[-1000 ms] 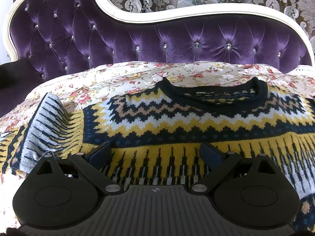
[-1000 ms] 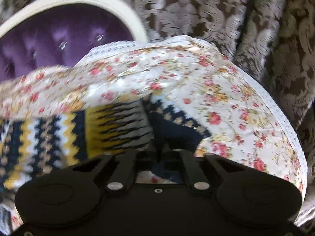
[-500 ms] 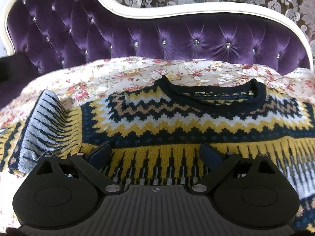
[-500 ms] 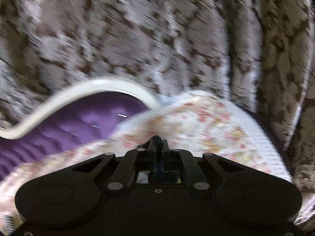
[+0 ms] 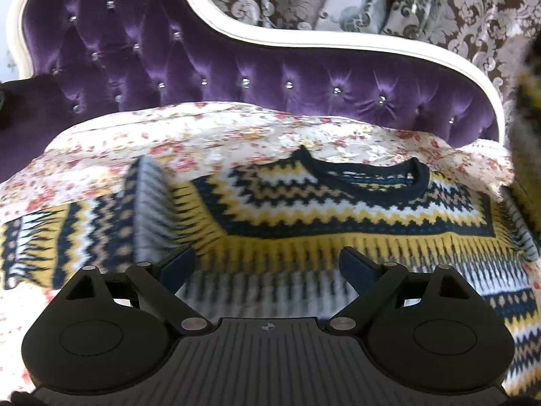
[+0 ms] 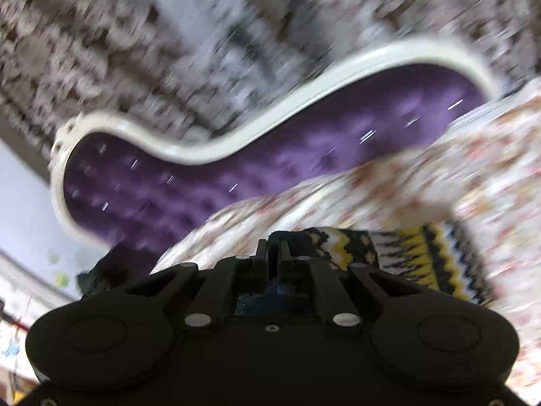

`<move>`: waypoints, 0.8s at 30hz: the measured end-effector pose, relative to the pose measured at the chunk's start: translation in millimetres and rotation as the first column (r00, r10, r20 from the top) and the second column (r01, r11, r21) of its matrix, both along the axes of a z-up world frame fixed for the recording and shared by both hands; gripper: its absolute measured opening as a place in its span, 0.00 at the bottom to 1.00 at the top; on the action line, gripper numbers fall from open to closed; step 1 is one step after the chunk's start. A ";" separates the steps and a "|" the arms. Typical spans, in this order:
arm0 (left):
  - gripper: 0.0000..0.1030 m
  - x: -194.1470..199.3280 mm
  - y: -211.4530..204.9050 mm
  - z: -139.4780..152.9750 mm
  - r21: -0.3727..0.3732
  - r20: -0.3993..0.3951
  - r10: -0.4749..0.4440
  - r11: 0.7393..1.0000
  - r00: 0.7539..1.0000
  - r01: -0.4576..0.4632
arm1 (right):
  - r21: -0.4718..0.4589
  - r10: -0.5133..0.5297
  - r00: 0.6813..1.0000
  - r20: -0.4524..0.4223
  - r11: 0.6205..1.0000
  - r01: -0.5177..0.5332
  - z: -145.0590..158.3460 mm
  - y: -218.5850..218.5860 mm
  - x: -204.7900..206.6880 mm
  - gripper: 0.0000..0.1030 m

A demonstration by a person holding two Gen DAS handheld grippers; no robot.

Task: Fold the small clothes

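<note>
A knitted sweater (image 5: 338,209) with yellow, navy and white zigzags lies flat on the floral bedspread (image 5: 203,128), collar toward the headboard. Its left sleeve (image 5: 152,203) is folded inward. My left gripper (image 5: 267,264) hovers above the sweater's chest. Its jaws stand wide and are closing slowly, with no cloth pinched between them. My right gripper (image 6: 274,250) is shut on the dark navy cuff of the other sleeve (image 6: 405,253), which trails off to the right. That raised sleeve (image 5: 529,108) hangs at the right edge of the left wrist view.
A purple tufted headboard (image 5: 236,64) with a white frame rises behind the bed. Patterned brown and silver curtains (image 5: 338,0) hang behind it. The right wrist view is heavily blurred by motion.
The right gripper has lifted the sleeve off the bed and swung left toward the headboard. The left gripper has drawn back and up, so the sweater looks farther away.
</note>
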State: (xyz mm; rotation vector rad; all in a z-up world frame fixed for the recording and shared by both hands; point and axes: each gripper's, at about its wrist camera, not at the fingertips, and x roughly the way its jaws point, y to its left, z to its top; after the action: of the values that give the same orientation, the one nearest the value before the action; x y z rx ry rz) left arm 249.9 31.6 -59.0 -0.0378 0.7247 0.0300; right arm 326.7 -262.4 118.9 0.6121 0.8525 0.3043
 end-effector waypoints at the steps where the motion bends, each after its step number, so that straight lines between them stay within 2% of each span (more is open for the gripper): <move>1: 0.90 -4.2 6.3 1.1 0.000 0.000 0.002 1.000 1.000 -0.002 | 0.008 0.020 1.000 -0.006 1.000 -0.020 -7.0 13.6 5.3 0.09; 4: 0.90 -14.8 25.0 1.2 0.008 0.000 0.014 1.000 1.000 -0.014 | 0.059 0.076 0.997 -0.028 0.995 -0.075 -31.0 54.9 20.3 0.09; 7: 0.90 -23.0 42.6 -1.2 0.017 -0.004 0.033 0.999 0.999 -0.033 | 0.070 0.121 0.992 -0.045 0.991 -0.118 -54.0 94.0 28.0 0.09; 17: 0.90 -34.1 73.7 -8.6 -0.001 -0.034 0.060 0.998 0.998 -0.060 | 0.085 0.193 0.977 -0.095 0.979 -0.185 -123.7 172.2 29.4 0.13; 19: 0.90 -34.1 74.8 -9.9 -0.004 -0.039 0.062 0.998 0.997 -0.062 | 0.076 0.203 0.975 -0.094 0.977 -0.197 -134.3 183.5 30.6 0.20; 21: 0.90 -35.0 76.4 -11.5 -0.006 -0.043 0.065 0.998 0.997 -0.065 | 0.087 0.230 0.969 -0.093 0.971 -0.222 -143.9 192.6 30.5 0.22; 23: 0.90 -35.9 78.5 -13.0 -0.009 -0.048 0.068 0.998 0.997 -0.069 | 0.103 0.254 0.964 -0.086 0.964 -0.244 -148.9 194.8 28.5 0.37; 24: 0.90 -36.6 80.1 -13.5 -0.012 -0.048 0.071 0.997 0.996 -0.072 | 0.096 0.252 0.965 -0.071 0.965 -0.245 -148.5 194.5 27.0 0.52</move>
State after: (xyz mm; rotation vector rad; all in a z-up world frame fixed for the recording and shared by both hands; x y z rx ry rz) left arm 213.3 111.8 -72.5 -0.0764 0.7709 0.0947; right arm 353.6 -67.9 -29.6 0.6019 1.0027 0.5497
